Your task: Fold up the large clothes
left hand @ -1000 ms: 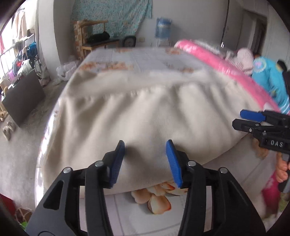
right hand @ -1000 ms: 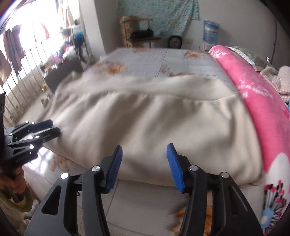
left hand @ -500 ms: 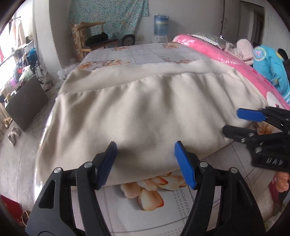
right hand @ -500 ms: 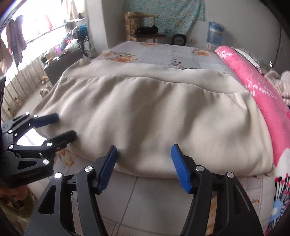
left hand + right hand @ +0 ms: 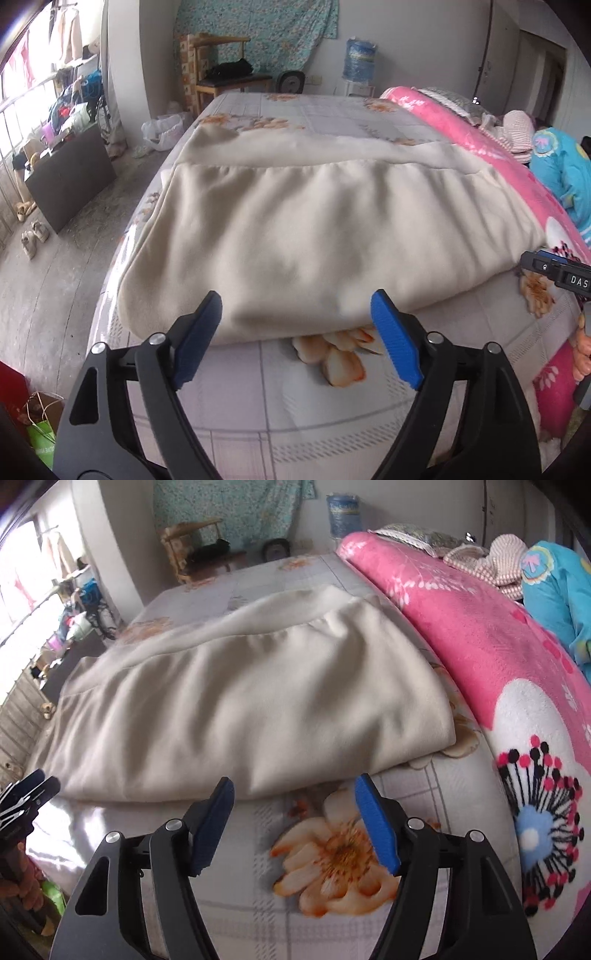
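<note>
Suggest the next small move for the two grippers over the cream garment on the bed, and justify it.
Probably bring the right gripper to the cream garment's right end for another fold. The left gripper and right have just been opening, nothing between their jaws, and the garment lies folded lengthwise, still wide.

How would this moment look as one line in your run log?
step: fold released | cream garment: folded on bed | left hand-held gripper: open, just widened, empty | right hand-held gripper: open, just widened, empty

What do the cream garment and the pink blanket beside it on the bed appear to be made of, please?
The cream garment looks like a thick, matte fleece or brushed knit: soft rounded folds, no sheen, a gathered seam. The pink blanket appears to be plush synthetic fleece: a fuzzy nap with printed flowers. Neither fibre can be confirmed by sight.
</note>
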`<state>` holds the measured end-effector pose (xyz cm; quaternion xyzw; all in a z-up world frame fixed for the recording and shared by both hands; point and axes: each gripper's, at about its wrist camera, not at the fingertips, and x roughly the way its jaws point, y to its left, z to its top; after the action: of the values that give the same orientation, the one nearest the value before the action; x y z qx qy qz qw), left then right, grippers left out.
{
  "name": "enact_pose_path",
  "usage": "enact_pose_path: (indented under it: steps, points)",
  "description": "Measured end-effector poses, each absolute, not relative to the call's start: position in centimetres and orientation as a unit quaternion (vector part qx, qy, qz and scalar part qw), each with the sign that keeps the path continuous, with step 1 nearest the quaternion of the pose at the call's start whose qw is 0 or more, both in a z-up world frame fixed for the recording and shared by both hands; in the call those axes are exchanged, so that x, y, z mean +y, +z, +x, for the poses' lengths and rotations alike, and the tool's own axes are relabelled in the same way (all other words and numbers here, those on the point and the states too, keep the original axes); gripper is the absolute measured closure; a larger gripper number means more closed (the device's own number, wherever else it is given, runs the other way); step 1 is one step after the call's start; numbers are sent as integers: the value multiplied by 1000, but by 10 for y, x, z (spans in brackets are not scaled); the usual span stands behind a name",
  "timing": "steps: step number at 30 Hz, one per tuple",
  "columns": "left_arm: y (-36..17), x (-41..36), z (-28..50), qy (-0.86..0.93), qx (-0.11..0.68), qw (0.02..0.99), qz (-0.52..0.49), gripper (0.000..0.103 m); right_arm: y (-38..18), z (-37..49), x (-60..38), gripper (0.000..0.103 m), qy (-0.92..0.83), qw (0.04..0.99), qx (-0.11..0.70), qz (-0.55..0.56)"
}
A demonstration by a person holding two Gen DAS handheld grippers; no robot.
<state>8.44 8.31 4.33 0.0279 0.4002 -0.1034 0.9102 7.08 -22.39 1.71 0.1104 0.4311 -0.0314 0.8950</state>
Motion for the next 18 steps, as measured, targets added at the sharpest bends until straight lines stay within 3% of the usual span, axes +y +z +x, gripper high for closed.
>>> enact_pose_path:
  steps: [6, 11, 18]
  points:
    - [73, 71, 37, -96, 372, 923, 29, 10, 48, 23, -195, 13, -18, 920, 385, 66]
    - [89, 65, 11, -75, 359, 930, 26, 8, 76, -9, -172, 6, -13, 938, 345, 25]
    - [116, 56, -8, -34, 325, 944, 39, 8, 109, -36, -150, 6, -31, 956, 292, -18]
